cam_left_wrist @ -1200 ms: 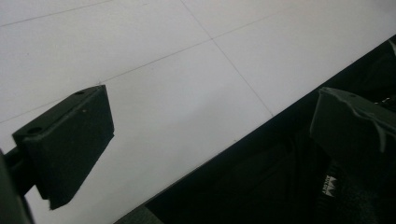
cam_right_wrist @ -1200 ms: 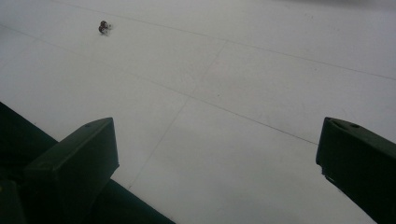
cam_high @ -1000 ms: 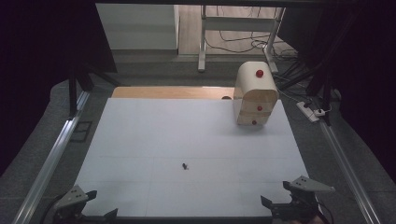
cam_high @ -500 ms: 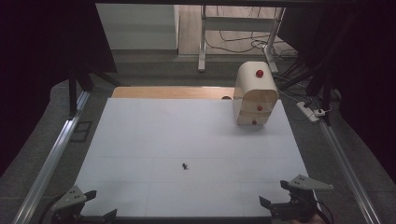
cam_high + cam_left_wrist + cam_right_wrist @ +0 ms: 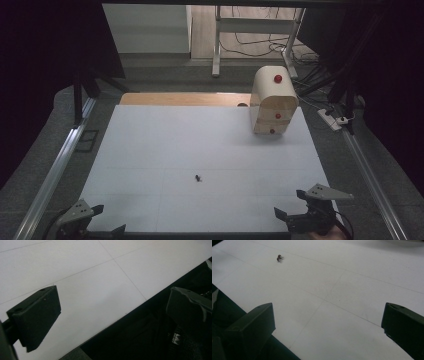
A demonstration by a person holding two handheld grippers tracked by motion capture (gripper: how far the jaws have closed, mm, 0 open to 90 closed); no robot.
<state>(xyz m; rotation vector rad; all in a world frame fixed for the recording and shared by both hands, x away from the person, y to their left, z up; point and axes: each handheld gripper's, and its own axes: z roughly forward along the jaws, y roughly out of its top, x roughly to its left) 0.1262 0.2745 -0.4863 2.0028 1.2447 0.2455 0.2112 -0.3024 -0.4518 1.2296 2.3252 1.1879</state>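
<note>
So not much was going on yet. The right gripper (image 5: 300, 205) sat at about 5 o'clock on the white table (image 5: 150, 150), jaws spread wide and holding nothing. Compared with a second earlier it had crept a touch forward and inward over the near edge, which I'd read as the start of a reach. The left gripper (image 5: 97, 220) hung at roughly 7 o'clock, also spread open and empty, and it had barely shifted at all.

The thing they seemed to be after was the small dark object (image 5: 198, 177), lying by itself just below the table's centre, well apart from both grippers. In the right gripper view it showed up at around 11 o'clock (image 5: 279, 258), far ahead of the jaws; too small to tell what it was. It hadn't moved.

The wooden drawer box (image 5: 272, 102) with red knobs stood at about 2 o'clock, all drawers looking closed, untouched.

My guess: the right side was lining up for the pickup, nothing grasped yet.
</note>
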